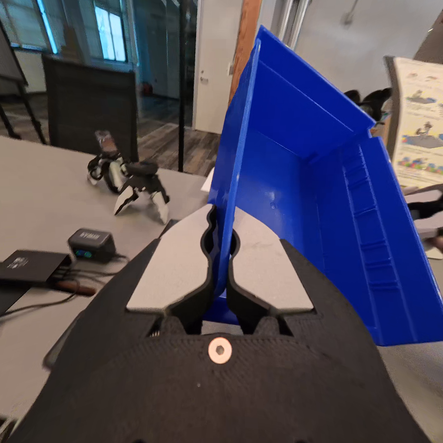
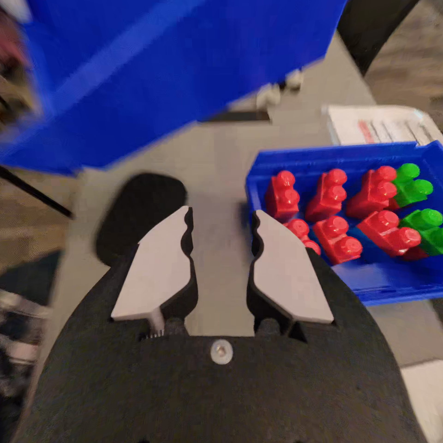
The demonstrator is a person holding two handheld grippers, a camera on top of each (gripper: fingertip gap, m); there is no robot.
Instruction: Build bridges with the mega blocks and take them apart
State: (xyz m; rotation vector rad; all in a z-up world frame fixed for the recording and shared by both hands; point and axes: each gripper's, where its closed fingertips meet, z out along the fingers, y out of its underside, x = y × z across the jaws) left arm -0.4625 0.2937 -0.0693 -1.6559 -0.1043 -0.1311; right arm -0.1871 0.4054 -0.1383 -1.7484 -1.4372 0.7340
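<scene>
Left tongs [image 1: 221, 215] clenched on a tilted blue bin's wall [image 1: 230, 167]; right tongs [image 2: 221, 217] released over bare bench [image 2: 215, 155], red blocks [image 2: 335, 215] just right.

Large blue plastic bin [image 2: 143, 72]: smeared by motion in the right wrist view, cut off at top and left edges. Small blue plastic tray [image 2: 359, 287]: right side cropped; green studded blocks [image 2: 417, 189] partly cut off. Printed white papers [image 2: 378, 127]: blurred.
</scene>
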